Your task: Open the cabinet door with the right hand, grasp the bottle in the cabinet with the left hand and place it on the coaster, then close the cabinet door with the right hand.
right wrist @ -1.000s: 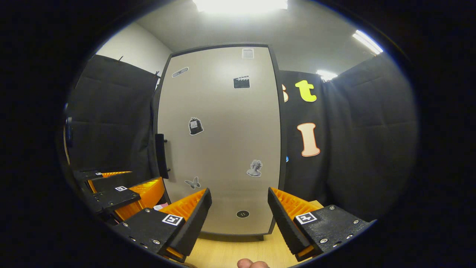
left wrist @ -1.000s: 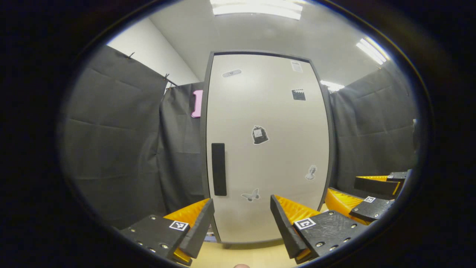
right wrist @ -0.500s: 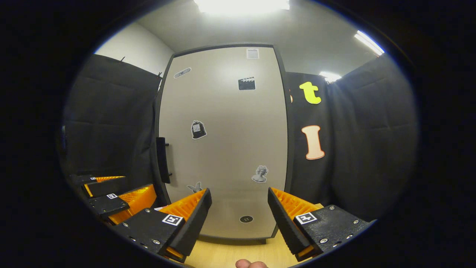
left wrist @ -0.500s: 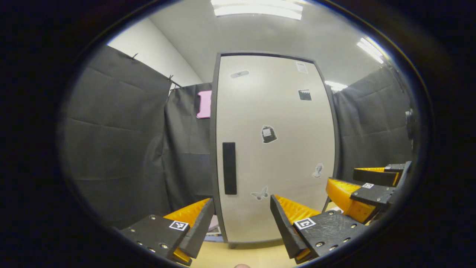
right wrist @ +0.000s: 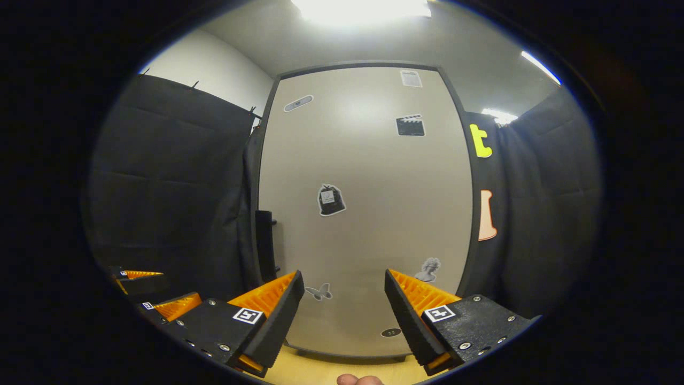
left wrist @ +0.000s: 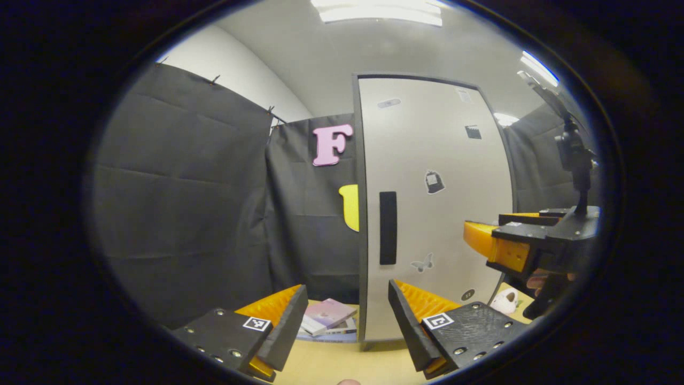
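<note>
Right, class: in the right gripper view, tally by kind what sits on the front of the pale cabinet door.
Black vertical bar handle: 1
Grey-and-black picture stickers: 6 (plaster, note, clapperboard, bag, bust, butterfly)
Small dark round dot: 1
Total: 8

Recording booth — black cloth walls (left wrist: 181, 203), ceiling strip lights (left wrist: 382, 12).

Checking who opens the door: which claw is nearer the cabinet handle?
Right claw: close before the door, handle just to its left. Left claw is farther back.
</note>
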`<state>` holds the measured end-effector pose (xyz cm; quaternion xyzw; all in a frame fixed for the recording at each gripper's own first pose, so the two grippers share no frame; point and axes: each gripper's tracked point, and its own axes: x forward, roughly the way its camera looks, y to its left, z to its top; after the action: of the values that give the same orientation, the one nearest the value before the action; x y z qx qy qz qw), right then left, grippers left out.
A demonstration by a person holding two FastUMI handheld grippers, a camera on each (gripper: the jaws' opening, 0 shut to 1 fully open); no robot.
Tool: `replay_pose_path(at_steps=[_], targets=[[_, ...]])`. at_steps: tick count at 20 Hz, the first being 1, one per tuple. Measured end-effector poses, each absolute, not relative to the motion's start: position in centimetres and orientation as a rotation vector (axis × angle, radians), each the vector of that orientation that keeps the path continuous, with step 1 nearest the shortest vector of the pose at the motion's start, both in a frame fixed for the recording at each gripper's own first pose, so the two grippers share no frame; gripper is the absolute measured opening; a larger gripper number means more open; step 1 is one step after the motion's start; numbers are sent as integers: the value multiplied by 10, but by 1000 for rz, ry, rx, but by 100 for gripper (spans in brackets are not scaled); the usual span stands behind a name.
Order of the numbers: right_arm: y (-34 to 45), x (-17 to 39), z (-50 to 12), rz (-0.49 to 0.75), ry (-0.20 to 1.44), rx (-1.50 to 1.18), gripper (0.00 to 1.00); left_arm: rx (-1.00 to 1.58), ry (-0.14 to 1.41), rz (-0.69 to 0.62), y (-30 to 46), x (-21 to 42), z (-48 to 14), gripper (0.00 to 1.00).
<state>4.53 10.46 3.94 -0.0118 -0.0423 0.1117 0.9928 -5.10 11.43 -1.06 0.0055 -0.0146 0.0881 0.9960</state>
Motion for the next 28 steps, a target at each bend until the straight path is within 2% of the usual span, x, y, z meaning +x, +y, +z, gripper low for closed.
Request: replay_pose_path(at_steps=[4, 5, 7, 8, 9, 10, 12, 13, 16, 21, 24, 25, 26, 27, 28], targets=[[144, 65, 43, 278, -89, -16, 94, 7, -23, 228, 150, -66, -17, 87], [155, 69, 41, 292, -76, -1, 94, 5, -18, 240, 158, -67, -20, 94], [174, 79, 38, 315, -51, 23, 94, -1, -21, 257, 174, -71, -20, 94], [182, 84, 39, 324, -50, 27, 94, -1, -21, 269, 183, -72, -21, 87], [190, 88, 39, 330, -47, 21, 94, -3, -23, 280, 190, -73, -22, 87], [199, 90, 39, 341, -46, 11, 94, -9, -20, 290, 196, -73, -24, 94], [220, 95, 37, 368, -49, -11, 94, -22, -10, 301, 205, -75, -29, 94], [229, 100, 33, 376, -46, -21, 94, -25, -10, 304, 209, -78, -30, 87], [239, 115, 21, 346, -24, -55, 91, -27, -12, 310, 223, -81, -33, 87], [236, 135, 5, 274, 39, -57, 75, -66, 16, 321, 246, -78, -51, 87], [239, 137, 12, 265, 13, -68, 69, -106, 30, 316, 255, -73, -62, 87], [239, 138, 16, 258, 1, -81, 60, -109, 32, 314, 258, -71, -64, 87], [236, 139, 16, 236, -1, -105, 55, -108, 33, 313, 262, -70, -65, 87], [234, 138, 16, 224, -1, -127, 44, -96, 34, 317, 265, -69, -66, 87], [235, 138, 17, 218, -8, -135, 40, -64, 29, 327, 267, -71, -64, 87]])
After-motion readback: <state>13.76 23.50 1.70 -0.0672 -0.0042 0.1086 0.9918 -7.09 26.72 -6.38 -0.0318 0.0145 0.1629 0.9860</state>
